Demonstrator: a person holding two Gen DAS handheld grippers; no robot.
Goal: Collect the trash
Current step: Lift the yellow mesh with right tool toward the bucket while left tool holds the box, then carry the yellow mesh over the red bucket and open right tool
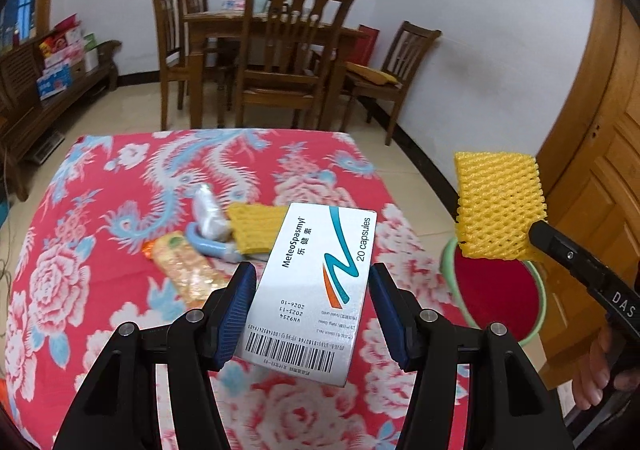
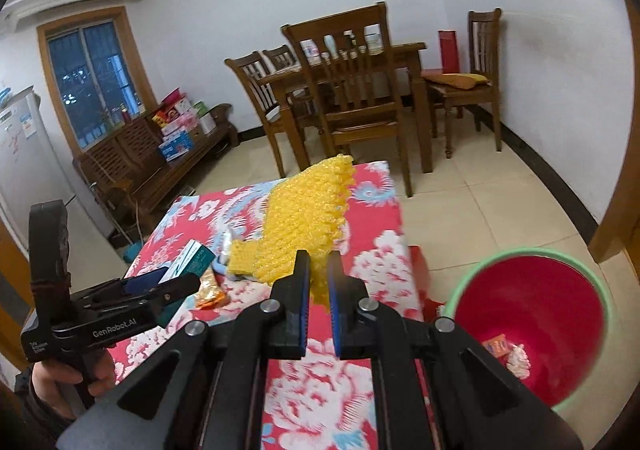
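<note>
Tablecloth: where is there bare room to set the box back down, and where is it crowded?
Free: tablecloth left of the orange wrapper, and the far strip toward the chairs. Crowded: centre, where wrapper, blue-white tube and second foam net bunch.

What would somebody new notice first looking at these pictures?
Probably the white medicine box clamped in the left gripper, right up close above the red floral tablecloth. Next, the bright yellow foam net pinched in the right gripper, and the red bucket with a green rim on the floor beside the table, some scraps already inside.
</note>
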